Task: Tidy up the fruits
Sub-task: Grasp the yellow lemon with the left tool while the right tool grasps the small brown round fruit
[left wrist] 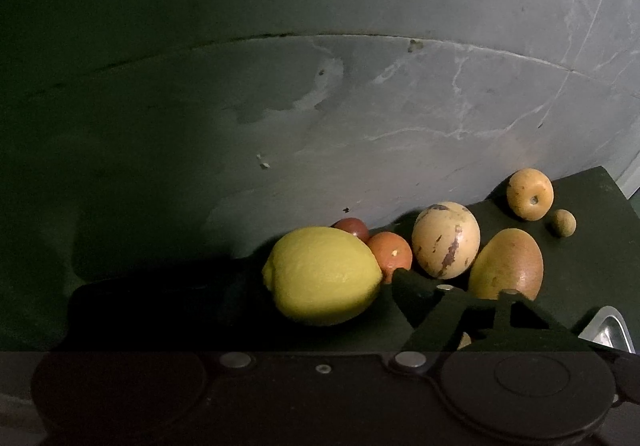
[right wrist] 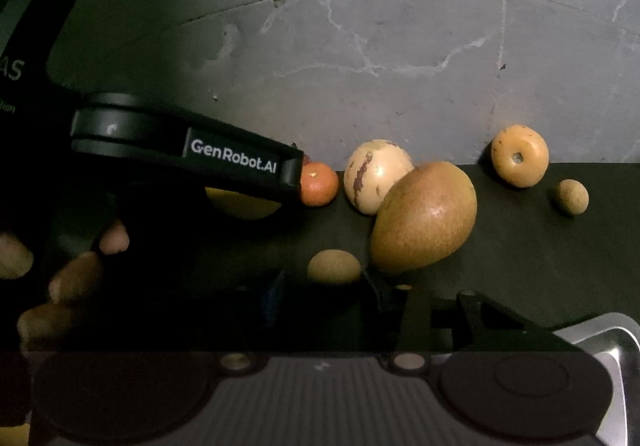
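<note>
On a dark table (right wrist: 540, 266) by a grey marbled wall, the left gripper (right wrist: 298, 176) reaches in from the left, its tip touching a small orange (right wrist: 320, 184), with a lemon (left wrist: 322, 276) beside it; whether it is clenched cannot be told. The right gripper (right wrist: 416, 310) sits low and dark, its state also unclear. Right of the orange lie a streaked pale melon (right wrist: 374, 176), a brown-green mango (right wrist: 426, 218), a yellow apple (right wrist: 520, 156) and two small round fruits (right wrist: 571, 197). A metal tray (right wrist: 612, 334) shows at lower right.
</note>
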`<control>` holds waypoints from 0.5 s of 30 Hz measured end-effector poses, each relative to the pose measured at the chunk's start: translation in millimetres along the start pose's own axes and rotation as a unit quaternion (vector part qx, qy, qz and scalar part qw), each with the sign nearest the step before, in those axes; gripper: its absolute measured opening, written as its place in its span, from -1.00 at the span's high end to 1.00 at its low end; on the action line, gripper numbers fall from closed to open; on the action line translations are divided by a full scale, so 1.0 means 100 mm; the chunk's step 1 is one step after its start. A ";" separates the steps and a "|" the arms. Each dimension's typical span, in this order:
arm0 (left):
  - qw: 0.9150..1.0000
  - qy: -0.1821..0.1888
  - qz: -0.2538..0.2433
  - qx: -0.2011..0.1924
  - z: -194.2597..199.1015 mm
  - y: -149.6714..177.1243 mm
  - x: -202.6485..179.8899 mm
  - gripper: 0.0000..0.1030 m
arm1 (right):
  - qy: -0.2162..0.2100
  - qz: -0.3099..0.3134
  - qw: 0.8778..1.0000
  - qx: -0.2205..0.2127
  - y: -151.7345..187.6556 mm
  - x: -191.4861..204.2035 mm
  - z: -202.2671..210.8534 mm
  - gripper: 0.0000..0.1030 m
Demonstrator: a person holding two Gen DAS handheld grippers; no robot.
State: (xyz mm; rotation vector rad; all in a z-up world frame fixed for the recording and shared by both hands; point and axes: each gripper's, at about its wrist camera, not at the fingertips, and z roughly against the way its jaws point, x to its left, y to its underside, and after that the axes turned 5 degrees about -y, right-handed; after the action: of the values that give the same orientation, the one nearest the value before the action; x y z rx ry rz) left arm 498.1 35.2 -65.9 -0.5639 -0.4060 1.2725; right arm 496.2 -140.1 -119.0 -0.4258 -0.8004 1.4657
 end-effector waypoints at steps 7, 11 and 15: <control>1.000 0.000 0.003 -0.002 0.00 0.03 0.02 -0.33 | 0.011 0.003 1.000 -0.003 0.02 0.00 0.03 0.37; 1.000 -0.001 0.000 -0.003 0.02 0.04 -0.01 -0.31 | 0.011 0.007 1.000 -0.006 0.03 0.01 0.05 0.39; 1.000 0.002 0.000 -0.001 0.03 0.06 -0.01 -0.30 | 0.009 0.008 1.000 -0.008 0.03 0.02 0.05 0.39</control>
State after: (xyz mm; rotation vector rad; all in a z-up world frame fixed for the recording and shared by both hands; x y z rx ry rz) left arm 491.7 36.1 -67.4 -0.5685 -0.4047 1.2713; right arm 490.2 -138.7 -117.7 -0.4571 -0.7963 1.4702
